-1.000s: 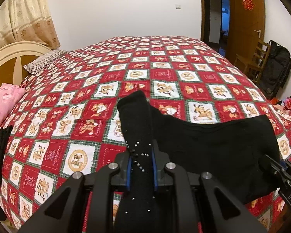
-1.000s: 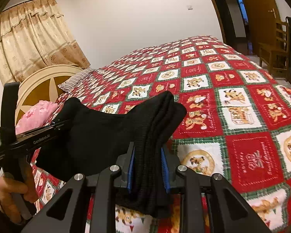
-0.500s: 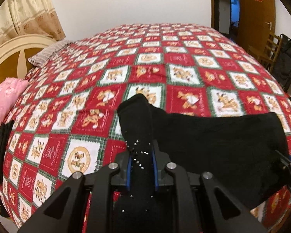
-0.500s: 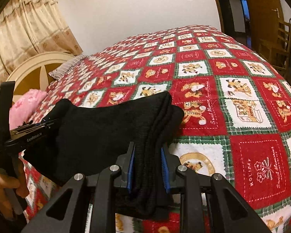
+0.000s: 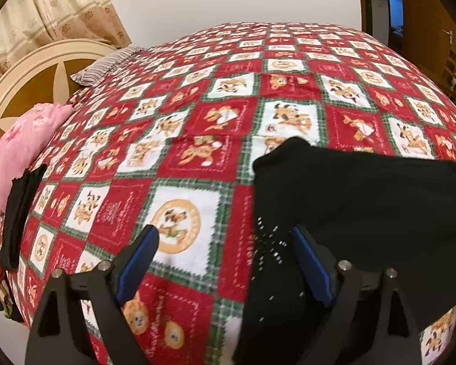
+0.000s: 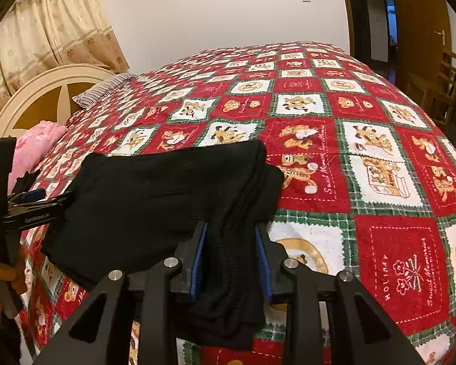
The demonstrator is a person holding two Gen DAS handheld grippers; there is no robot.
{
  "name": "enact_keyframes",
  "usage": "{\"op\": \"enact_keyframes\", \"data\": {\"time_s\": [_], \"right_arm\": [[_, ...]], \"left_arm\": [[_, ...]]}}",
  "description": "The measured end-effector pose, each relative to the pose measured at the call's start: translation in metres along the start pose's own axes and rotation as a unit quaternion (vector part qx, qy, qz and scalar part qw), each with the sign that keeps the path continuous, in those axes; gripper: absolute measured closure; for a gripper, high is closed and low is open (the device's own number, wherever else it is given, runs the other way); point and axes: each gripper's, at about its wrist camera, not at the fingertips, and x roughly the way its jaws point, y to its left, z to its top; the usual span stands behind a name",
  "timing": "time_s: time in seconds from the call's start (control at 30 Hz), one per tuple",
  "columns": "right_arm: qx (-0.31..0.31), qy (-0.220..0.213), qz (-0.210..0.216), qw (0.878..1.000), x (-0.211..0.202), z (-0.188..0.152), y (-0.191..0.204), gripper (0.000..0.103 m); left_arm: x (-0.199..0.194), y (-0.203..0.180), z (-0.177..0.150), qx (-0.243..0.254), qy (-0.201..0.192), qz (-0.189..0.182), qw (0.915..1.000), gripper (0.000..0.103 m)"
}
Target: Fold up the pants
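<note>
The black pants [image 5: 358,200] lie folded on the red patchwork bedspread [image 5: 228,91] near the bed's front edge. My left gripper [image 5: 225,255] is open, its blue-padded fingers wide apart. The pants' left end with small studs lies between the fingers, closer to the right one. In the right wrist view the pants [image 6: 155,194] stretch leftward. My right gripper [image 6: 231,255] is shut on the pants' bunched right end. The left gripper [image 6: 45,203] shows at the pants' far left edge.
A pink pillow [image 5: 24,146] and a dark garment [image 5: 18,213] lie at the bed's left side by the cream headboard [image 5: 36,70]. A striped pillow [image 5: 106,67] lies farther back. A wooden chair [image 6: 440,88] and door stand at right.
My left gripper has opened and let go of the pants' left end, and shifted left. The pants have come down onto the bedspread. My right gripper stays shut on its end.
</note>
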Motion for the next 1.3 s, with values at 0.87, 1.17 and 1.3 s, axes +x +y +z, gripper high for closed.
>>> {"op": "enact_keyframes", "data": {"time_s": [0.87, 1.17, 1.3], "right_arm": [[-0.085, -0.007, -0.056, 0.995, -0.031, -0.031, 0.039, 0.074], [-0.124, -0.007, -0.092, 0.988, -0.031, -0.043, 0.053, 0.074], [-0.146, -0.013, -0.114, 0.983, -0.028, -0.047, 0.06, 0.074]], "left_arm": [[-0.03, -0.035, -0.027, 0.008, -0.021, -0.004, 0.9997, 0.012], [-0.032, -0.04, -0.047, 0.009, -0.041, 0.014, 0.999, 0.012], [-0.03, -0.041, -0.053, 0.004, -0.06, 0.019, 0.998, 0.012]]}}
